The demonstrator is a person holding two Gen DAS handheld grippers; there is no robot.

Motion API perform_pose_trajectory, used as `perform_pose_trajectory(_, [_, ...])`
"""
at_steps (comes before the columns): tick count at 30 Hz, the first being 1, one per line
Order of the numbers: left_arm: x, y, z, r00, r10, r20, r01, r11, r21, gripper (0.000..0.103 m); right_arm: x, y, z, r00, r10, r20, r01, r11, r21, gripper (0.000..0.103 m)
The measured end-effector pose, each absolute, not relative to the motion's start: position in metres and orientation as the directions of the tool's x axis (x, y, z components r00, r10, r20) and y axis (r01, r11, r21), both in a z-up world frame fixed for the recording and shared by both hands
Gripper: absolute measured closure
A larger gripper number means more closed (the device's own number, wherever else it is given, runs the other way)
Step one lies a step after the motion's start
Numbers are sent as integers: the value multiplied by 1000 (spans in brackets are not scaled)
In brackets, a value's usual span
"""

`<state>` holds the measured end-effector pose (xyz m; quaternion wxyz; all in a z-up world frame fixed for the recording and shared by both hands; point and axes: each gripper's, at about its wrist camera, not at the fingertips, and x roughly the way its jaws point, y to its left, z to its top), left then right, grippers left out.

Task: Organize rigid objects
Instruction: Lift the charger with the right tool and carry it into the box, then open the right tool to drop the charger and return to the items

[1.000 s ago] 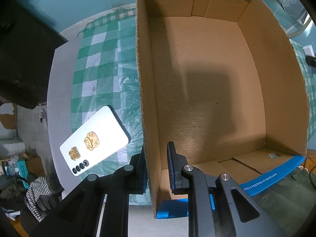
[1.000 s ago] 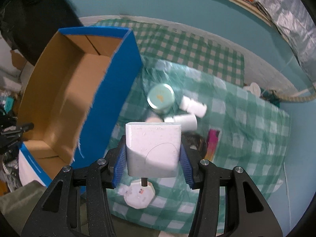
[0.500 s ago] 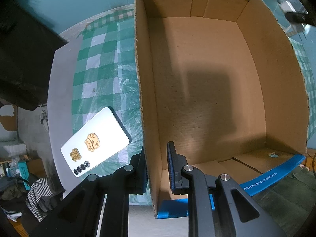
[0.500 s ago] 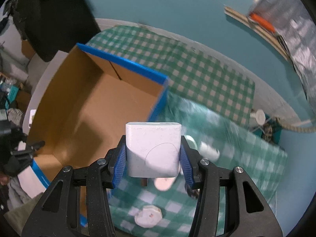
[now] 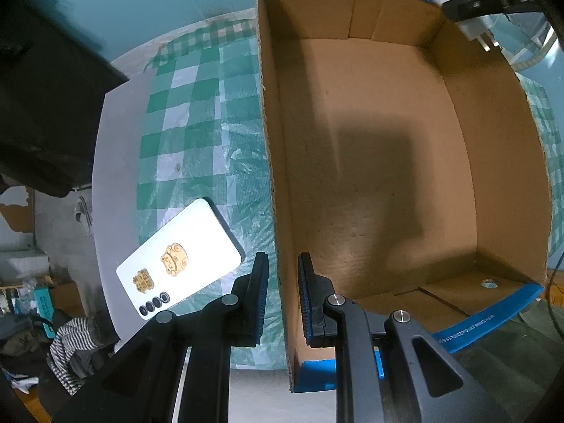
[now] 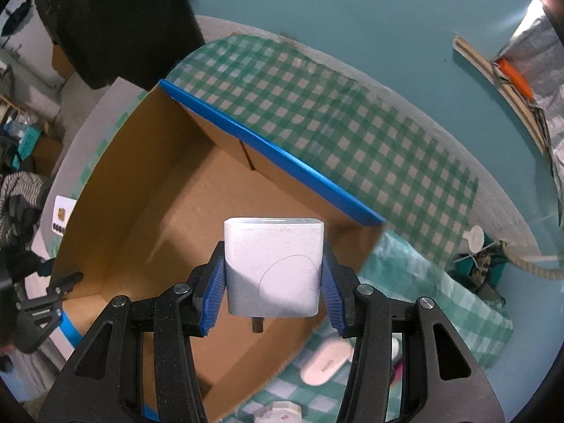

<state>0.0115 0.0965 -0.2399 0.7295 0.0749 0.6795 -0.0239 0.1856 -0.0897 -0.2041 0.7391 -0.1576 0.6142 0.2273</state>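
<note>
Left gripper clamps box wall, steadying it | your right gripper clamps charger over box for drop-in

I see a teal wall behind the desk, its green checked cloth, and cluttered striped clothing below left.

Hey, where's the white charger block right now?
The white charger block is clamped in the right gripper, held above the open cardboard box; the left wrist view shows it at the box's far right corner.
</note>
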Motion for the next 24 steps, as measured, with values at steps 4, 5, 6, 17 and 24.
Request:
perform_pose_trajectory(4, [12, 98, -239, 72, 57, -996, 131, 989, 66, 90, 188, -83, -219, 115, 129, -985, -530, 847, 49, 54])
perform_pose_trajectory(5, [12, 98, -239, 72, 53, -996, 130, 990, 62, 92, 189, -82, -224, 111, 120, -987, -530, 847, 43, 54])
perform_pose_trajectory(6, [12, 98, -238, 74, 49, -996, 130, 990, 59, 94, 189, -81, -228, 109, 108, -988, -531, 847, 35, 54])
perform_pose_trajectory(17, [12, 100, -234, 93, 47, -995, 116, 992, 58, 98, 187, -79, -247, 96, 61, -993, -515, 857, 3, 54])
perform_pose_trajectory(24, [9, 98, -232, 99, 57, -993, 119, 991, 68, 98, 191, -83, -239, 123, 86, -989, -486, 874, 15, 54])
